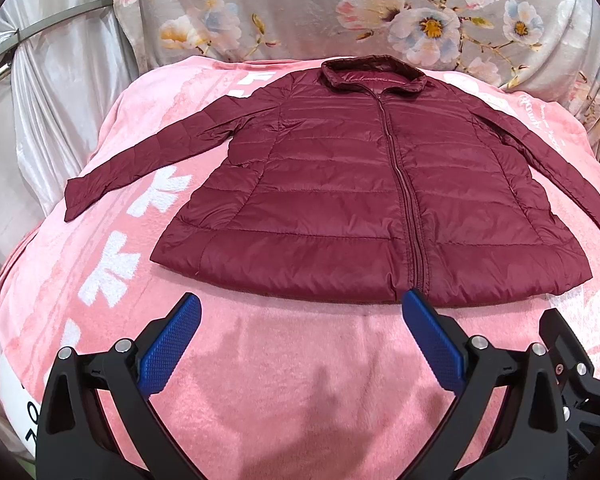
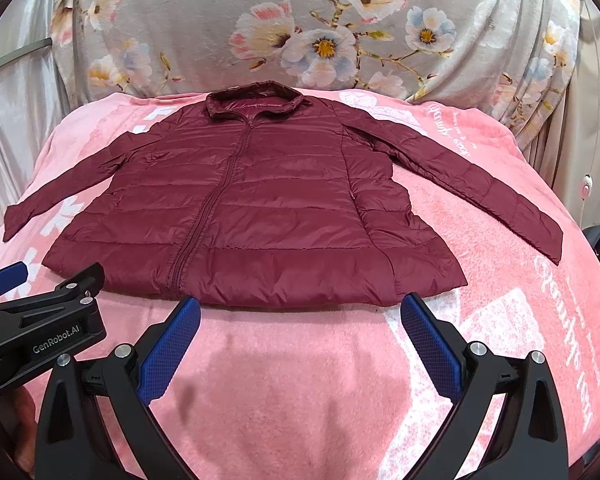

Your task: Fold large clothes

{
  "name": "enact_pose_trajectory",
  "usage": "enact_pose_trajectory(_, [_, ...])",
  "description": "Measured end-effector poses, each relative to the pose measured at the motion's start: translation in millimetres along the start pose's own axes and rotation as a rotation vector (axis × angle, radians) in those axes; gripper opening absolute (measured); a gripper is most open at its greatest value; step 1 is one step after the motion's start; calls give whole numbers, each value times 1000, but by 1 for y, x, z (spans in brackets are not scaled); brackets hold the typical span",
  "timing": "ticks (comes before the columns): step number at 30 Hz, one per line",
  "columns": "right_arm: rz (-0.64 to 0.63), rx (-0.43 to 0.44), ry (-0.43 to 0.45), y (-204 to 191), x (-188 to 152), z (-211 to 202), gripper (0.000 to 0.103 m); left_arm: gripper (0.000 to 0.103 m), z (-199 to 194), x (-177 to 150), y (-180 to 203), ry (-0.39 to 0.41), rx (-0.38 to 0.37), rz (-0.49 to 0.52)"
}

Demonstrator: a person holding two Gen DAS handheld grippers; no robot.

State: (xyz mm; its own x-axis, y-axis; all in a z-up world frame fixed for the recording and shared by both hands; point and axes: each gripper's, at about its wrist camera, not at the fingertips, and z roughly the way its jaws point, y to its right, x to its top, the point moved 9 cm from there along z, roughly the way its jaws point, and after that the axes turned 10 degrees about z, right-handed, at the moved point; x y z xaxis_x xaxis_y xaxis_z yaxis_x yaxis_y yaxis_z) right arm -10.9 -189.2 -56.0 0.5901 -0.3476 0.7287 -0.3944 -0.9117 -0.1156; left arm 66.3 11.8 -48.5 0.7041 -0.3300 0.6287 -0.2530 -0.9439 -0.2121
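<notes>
- Flowered grey drapery [image 2: 204, 28] is hanging behind the scene at 12 o'clock, backing a pink blanket [image 2: 300, 380] that is covering the whole work surface.
- Lying flat and zipped, front up, a maroon puffer jacket [image 2: 260, 208] is filling the blanket's middle, collar at 12 o'clock, hem at 6 o'clock, and both sleeves are angling out toward 4 and 8 o'clock.
- Hovering just short of the hem, the right gripper [image 2: 300, 320] is waiting with its jaws spread wide, holding nothing.
- Beside it, the left gripper [image 1: 300, 316] is likewise gaping and empty at 6 o'clock.
- Folding is looking not yet begun; each gripper should probably be pinching a cuff and laying it across the chest, keeping the slippery shell from sliding.
</notes>
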Motion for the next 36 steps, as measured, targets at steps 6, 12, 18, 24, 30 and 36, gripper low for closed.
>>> enact_pose_trajectory(6, [1,2,-1,-2,0,-2,98,98,-2,1,-1,2,-2,-3])
enact_pose_trajectory(12, [0,1,0,-1,0,-2,98,98,-3,-10,8,9,6,-5])
enact_pose_trajectory(18, [0,1,1,0,0,-1,98,98,-4,-9,8,12,6,-8])
enact_pose_trajectory(24, [1,2,0,-1,0,-1,98,98,-7,-11,10,12,7,-9])
enact_pose_trajectory(30, [0,3,0,-2,-1,-1,98,98,-6,-11,10,13,8,-10])
enact_pose_trajectory(36, [-2,4,1,-7,0,-5,98,98,-7,-12,10,13,7,-10])
